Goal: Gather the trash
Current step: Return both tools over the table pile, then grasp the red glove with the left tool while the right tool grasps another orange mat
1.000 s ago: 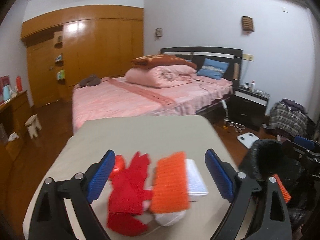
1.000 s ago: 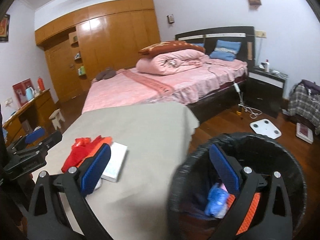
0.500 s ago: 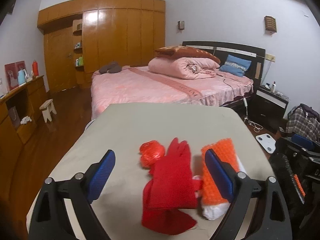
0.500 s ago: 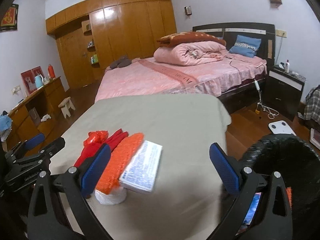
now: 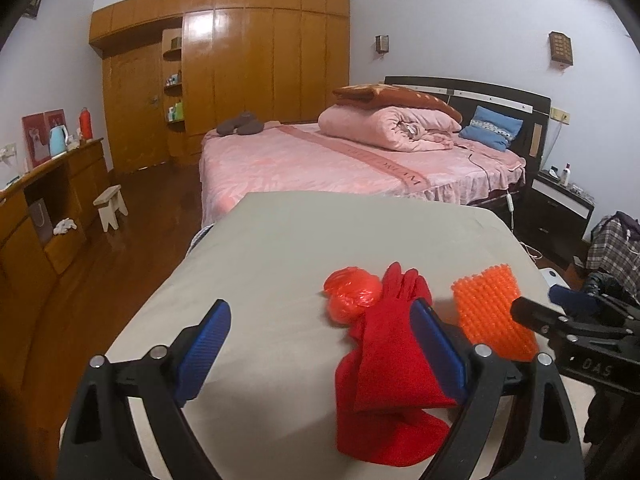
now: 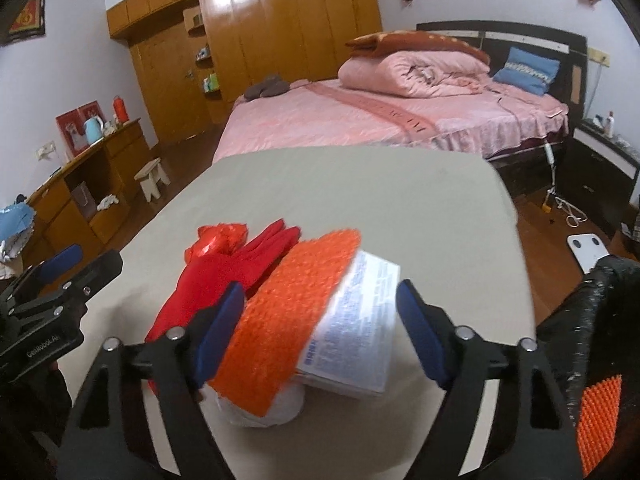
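Leaflet (image 6: 354, 328) lies on the bench (image 6: 360, 184) between the right gripper (image 6: 320, 328) fingers, long axis toward 12 o'clock; they are closing, not yet touching (left gripper (image 5: 320, 344) spread, empty).

1. A bedroom w/ pale walls (image 5: 460, 8) is shown; a wooden wardrobe wall (image 5: 256, 64) is seen at 12 o'clock, glare reflected on its doors.
2. A bed (image 5: 340, 164) w/ pink cover is placed at 1 o'clock; a folded pink duvet (image 5: 392, 126) and a blue pillow (image 5: 492, 126) are laid by the dark headboard (image 5: 500, 94).
3. A dark nightstand (image 5: 560, 208) is set at 3 o'clock, beside the bed.
4. A wooden sideboard (image 5: 48, 208) is seen at 9 o'clock; a small stool (image 5: 112, 206) is stood near it on the dark wood floor (image 5: 136, 232).
5. A grey-covered table (image 5: 320, 240) is in the foreground.
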`<act>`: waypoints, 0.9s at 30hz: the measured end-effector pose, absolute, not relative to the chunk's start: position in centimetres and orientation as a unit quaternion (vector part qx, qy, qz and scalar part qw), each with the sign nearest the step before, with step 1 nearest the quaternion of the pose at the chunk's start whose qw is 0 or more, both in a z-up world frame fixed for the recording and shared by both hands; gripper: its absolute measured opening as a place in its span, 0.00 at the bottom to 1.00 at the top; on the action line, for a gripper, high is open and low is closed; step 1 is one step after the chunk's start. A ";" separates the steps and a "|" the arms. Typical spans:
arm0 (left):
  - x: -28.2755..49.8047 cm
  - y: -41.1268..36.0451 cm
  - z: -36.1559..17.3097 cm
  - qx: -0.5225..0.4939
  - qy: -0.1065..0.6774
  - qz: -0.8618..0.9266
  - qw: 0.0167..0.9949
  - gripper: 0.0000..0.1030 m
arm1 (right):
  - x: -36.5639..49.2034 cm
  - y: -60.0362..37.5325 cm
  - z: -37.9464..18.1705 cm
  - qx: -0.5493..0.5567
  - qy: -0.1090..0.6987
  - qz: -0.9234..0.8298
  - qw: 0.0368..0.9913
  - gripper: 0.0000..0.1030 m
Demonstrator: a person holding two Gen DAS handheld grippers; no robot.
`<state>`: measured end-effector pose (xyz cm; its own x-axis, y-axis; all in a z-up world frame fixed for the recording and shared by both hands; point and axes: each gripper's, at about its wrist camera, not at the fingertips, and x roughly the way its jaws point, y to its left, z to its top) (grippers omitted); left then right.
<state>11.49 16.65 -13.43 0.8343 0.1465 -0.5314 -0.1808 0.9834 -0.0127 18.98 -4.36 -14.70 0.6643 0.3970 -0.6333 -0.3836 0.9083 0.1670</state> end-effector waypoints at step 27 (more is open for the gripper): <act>12.1 14.7 -14.3 -0.035 0.291 0.058 0.954 0.82 | 17.9 -6.8 -11.5 0.036 0.341 0.274 0.899 0.10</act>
<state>12.09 14.74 -14.32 0.8242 0.0912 -0.5590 -0.1318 0.9907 -0.0326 17.88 -6.80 -11.51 0.6173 0.5179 -0.5922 -0.4686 0.8467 0.2521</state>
